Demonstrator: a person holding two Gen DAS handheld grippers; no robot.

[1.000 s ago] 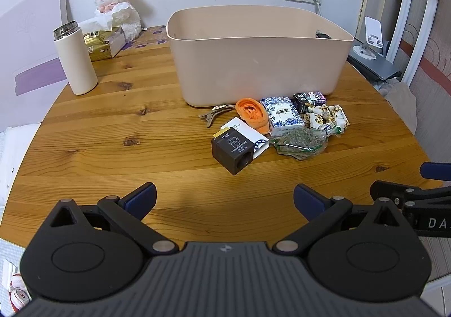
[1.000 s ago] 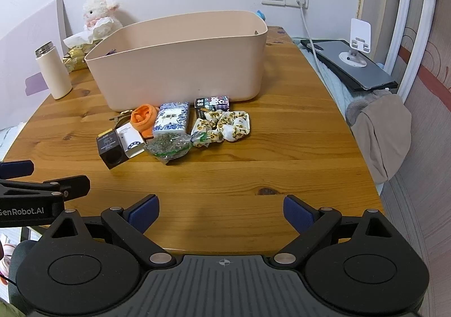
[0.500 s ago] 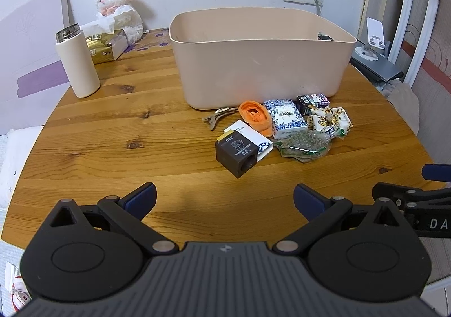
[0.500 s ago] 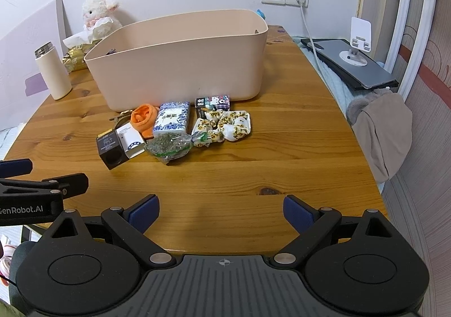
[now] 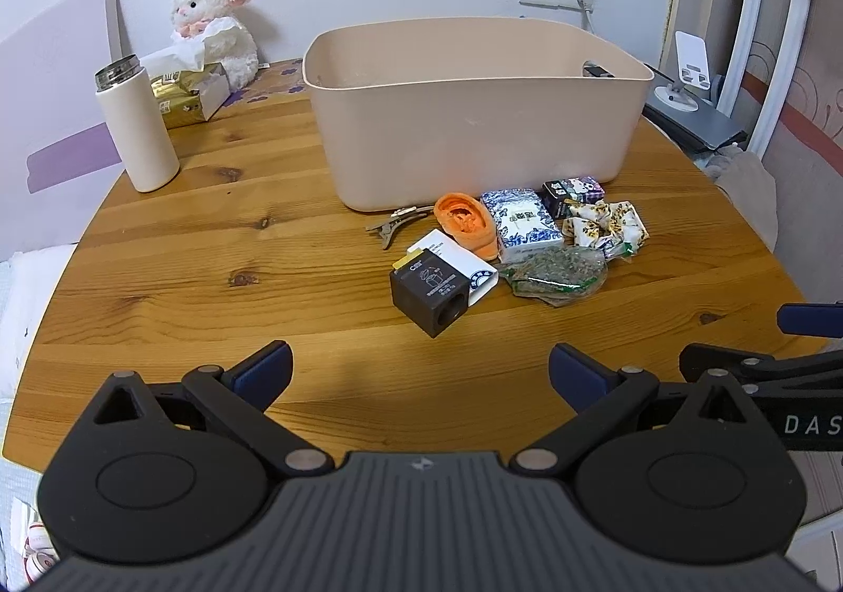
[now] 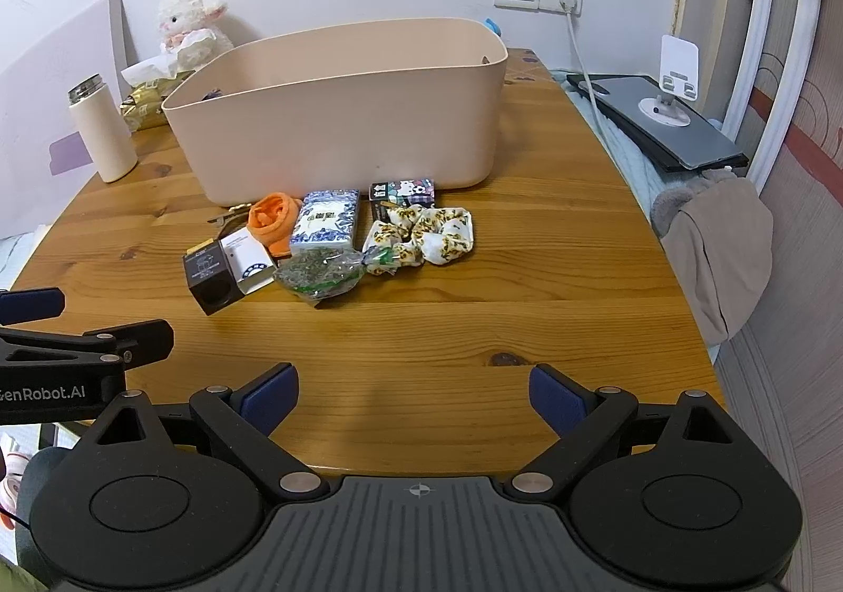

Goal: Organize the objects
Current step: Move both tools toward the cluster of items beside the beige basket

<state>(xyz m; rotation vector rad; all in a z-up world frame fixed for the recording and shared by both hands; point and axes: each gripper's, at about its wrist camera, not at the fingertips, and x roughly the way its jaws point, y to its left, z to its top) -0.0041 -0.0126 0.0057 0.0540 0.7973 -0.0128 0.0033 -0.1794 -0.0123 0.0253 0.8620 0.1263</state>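
Note:
A beige plastic bin stands mid-table. In front of it lie a black cube box, a white card box, an orange ear model, a metal hair clip, a blue-white patterned box, a small dark cartoon box, a patterned scrunchie and a bag of green dried bits. My left gripper and right gripper both stand open and empty near the table's front edge.
A white flask stands at the left, with a tissue box and a plush lamb behind it. To the right of the table lie a grey laptop with a phone stand and a beige cloth.
The left wrist view has shifted slightly, so the bin and objects sit a little further right and lower. Both grippers stay open; no object has moved.

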